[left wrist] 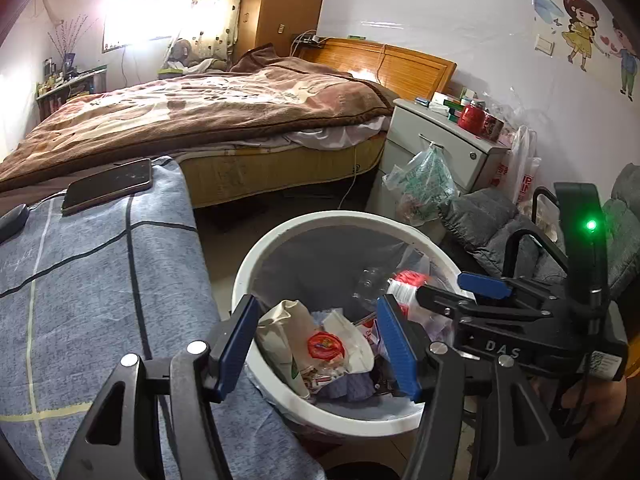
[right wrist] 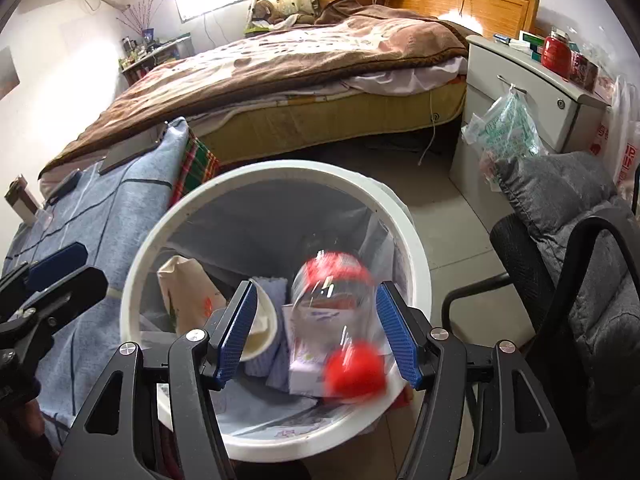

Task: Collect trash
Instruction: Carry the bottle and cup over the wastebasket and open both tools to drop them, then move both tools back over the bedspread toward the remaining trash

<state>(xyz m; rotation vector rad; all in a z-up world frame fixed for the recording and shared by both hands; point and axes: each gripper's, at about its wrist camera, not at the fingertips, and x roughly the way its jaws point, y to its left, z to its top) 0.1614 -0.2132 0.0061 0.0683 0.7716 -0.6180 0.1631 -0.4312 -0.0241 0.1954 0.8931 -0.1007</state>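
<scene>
A white round trash bin [left wrist: 256,252] [right wrist: 416,240] stands on the floor, holding paper bags, wrappers and cloth. My left gripper [left wrist: 318,344] is open and empty above the bin's near rim. My right gripper [right wrist: 316,328] is open over the bin; it also shows in the left wrist view [left wrist: 452,292]. A clear plastic bottle with a red label and red cap [right wrist: 340,312] is blurred between the right fingers, not gripped, over the trash. In the left wrist view the bottle [left wrist: 384,280] lies at the right gripper's tips.
A table with a blue checked cloth [left wrist: 80,280] holds a phone [left wrist: 108,186] left of the bin. A bed [left wrist: 200,112] is behind. A white nightstand [left wrist: 440,140] with a hanging bag, and a grey cushioned chair [right wrist: 580,260], stand to the right.
</scene>
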